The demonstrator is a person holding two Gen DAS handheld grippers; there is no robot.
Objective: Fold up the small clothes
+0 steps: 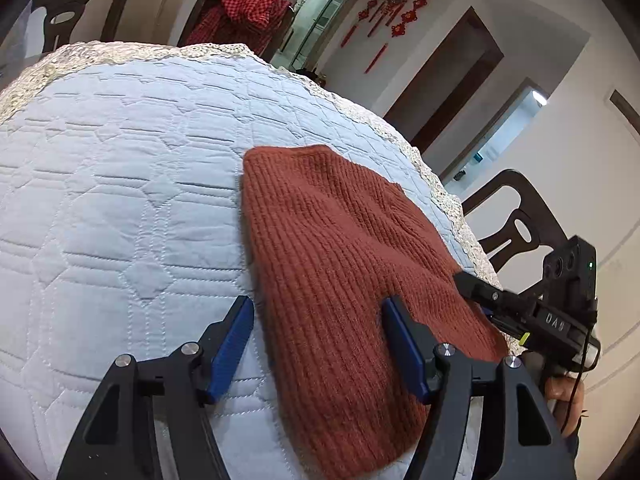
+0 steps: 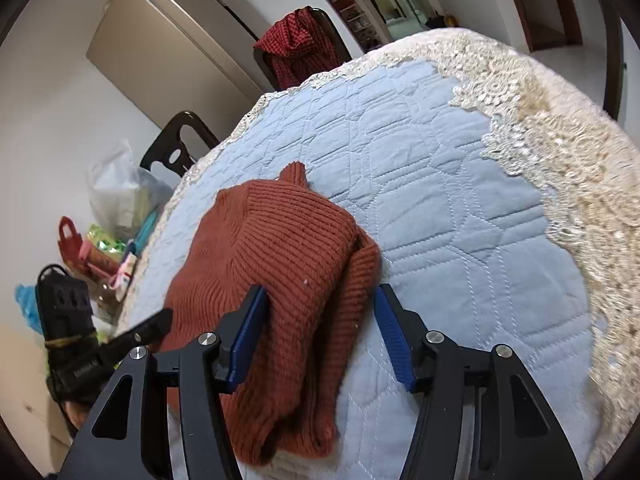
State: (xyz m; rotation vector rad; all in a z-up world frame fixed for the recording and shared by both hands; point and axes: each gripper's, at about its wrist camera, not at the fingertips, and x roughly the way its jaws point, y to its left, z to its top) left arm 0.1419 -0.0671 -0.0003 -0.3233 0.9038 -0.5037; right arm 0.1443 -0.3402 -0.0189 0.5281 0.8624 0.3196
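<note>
Rust-red ribbed knit garment, 1 pc, lying part-folded on pale blue quilted table cover w/ lace trim, near edge of table; left gripper spread wide over its near-left hem, right gripper likewise spread, straddling its near-right doubled layers, neither pinching anything. Risk (judged): loose stretchy knit may slide on quilt or only top layer get caught, so fold skews. Count: 2 grippers, 1 garment, 1 cover

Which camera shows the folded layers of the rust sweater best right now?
Right wrist view: the rust sweater shows its stacked folds, a doubled right edge and a small tab at the far end. Left wrist view shows only its flat ribbed top, layers hidden.
</note>
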